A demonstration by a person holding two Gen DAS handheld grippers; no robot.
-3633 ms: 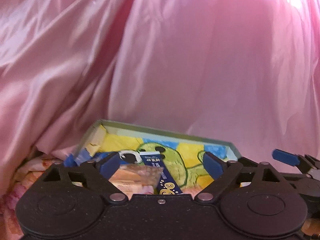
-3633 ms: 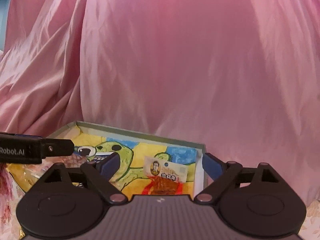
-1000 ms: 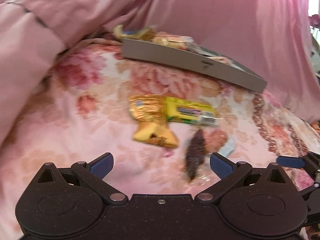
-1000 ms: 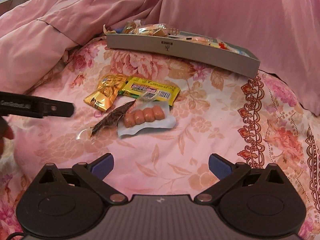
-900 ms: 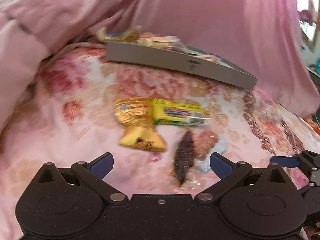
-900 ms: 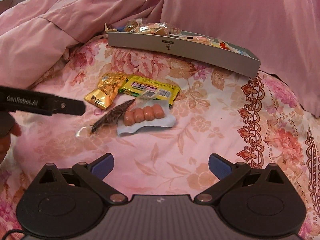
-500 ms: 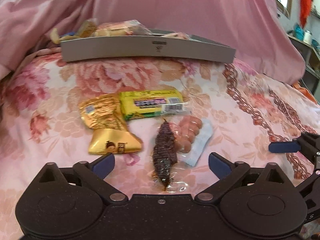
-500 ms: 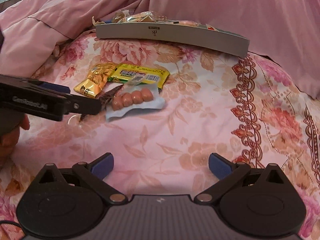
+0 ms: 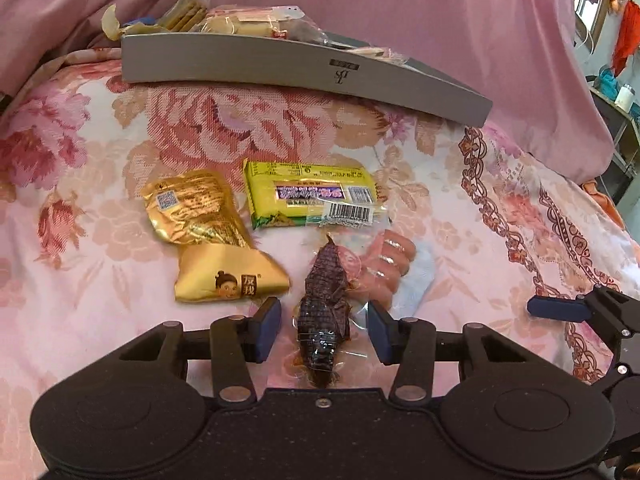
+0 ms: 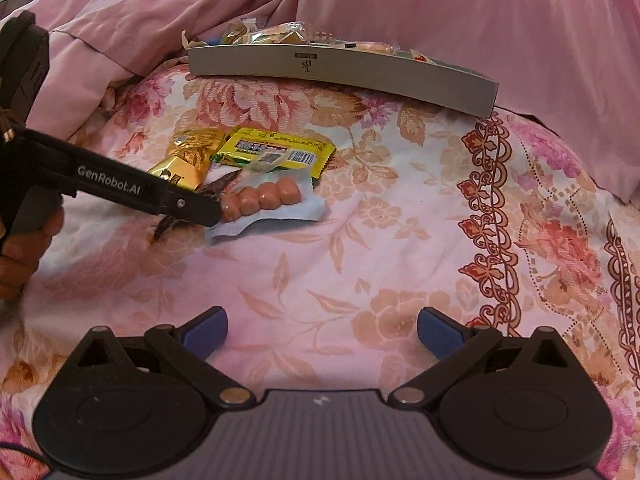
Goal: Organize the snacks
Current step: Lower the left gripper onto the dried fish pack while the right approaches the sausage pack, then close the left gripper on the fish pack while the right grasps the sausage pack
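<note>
Left wrist view: the left gripper [image 9: 323,330] is closing around the dark dried-fish pack [image 9: 323,312], not pinching yet. Next, squeeze, lift, carry to the grey box [image 9: 304,70]. The right gripper [image 10: 322,334] hangs wide, empty.

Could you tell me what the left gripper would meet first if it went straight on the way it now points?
The dark dried-meat pack, which already lies between the closing jaws of the left gripper; the pads do not yet seem to touch it. Just beyond lies the sausage pack.

Likely bedroom: floral bedspread [image 9: 460,216], quilt [image 10: 460,20].
</note>
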